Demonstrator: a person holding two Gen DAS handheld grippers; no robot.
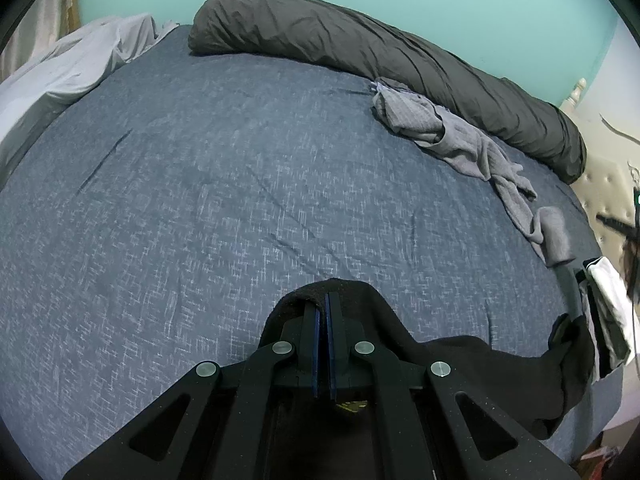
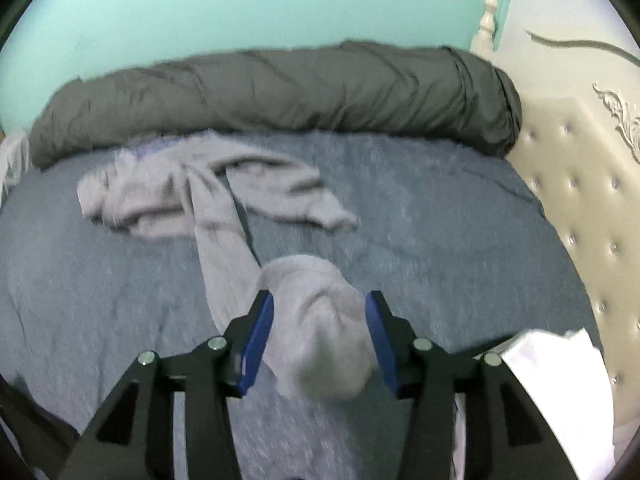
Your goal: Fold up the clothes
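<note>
The left gripper [image 1: 323,300] pinches a black garment [image 1: 472,364] at the bed's near edge, its blue pads pressed together on the cloth. The right gripper [image 2: 320,304] is spread around a bunched end of the grey garment [image 2: 224,196], which trails across the blue bedspread [image 1: 200,208] toward the dark rolled duvet [image 2: 280,96].

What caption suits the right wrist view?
Open right gripper straddling a bunched end of the light grey knit garment on the blue bedspread.

The blue-grey bed [image 1: 200,208] carries a rolled dark duvet [image 1: 360,52], a crumpled grey garment [image 2: 192,196] and — near its edge — black cloth [image 1: 480,364].
</note>
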